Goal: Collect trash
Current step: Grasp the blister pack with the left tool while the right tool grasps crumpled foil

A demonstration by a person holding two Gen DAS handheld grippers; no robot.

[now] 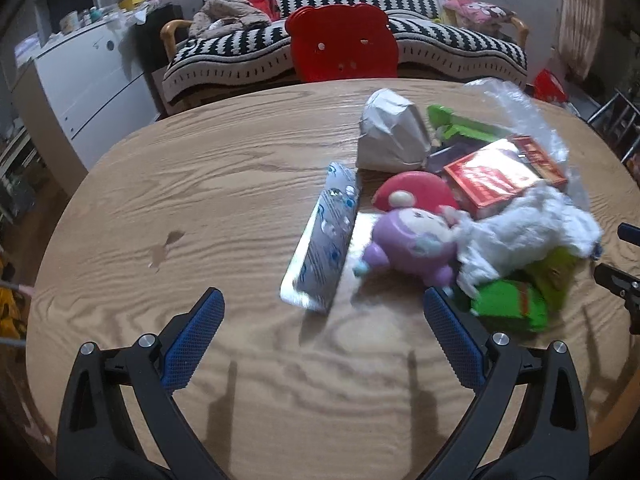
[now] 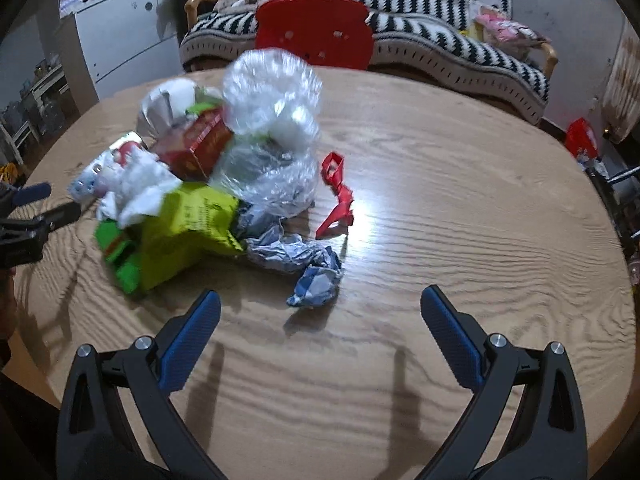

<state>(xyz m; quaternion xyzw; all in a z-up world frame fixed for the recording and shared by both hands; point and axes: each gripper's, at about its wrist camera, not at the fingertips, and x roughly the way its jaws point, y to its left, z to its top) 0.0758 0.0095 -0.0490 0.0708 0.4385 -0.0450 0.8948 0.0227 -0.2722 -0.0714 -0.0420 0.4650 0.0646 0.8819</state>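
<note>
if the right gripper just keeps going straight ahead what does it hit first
Most likely the crumpled blue-white paper, lying just ahead between the open right gripper fingers, slightly left of centre. Depth is hard to judge.

The left black plastic two-finger gripper [image 1: 323, 300] had curved, cut-out arms, blue textured pads [image 1: 200, 332] and round silver screws at the lower corners of the frame. The right black plastic gripper [image 2: 320, 298] matched it, with blue pads [image 2: 448, 332] and silver screws.

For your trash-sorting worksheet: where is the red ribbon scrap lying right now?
In the right wrist view, the red ribbon scrap lies on the wooden table, just right of the clear plastic bag, beyond the crumpled blue-white paper.
</note>
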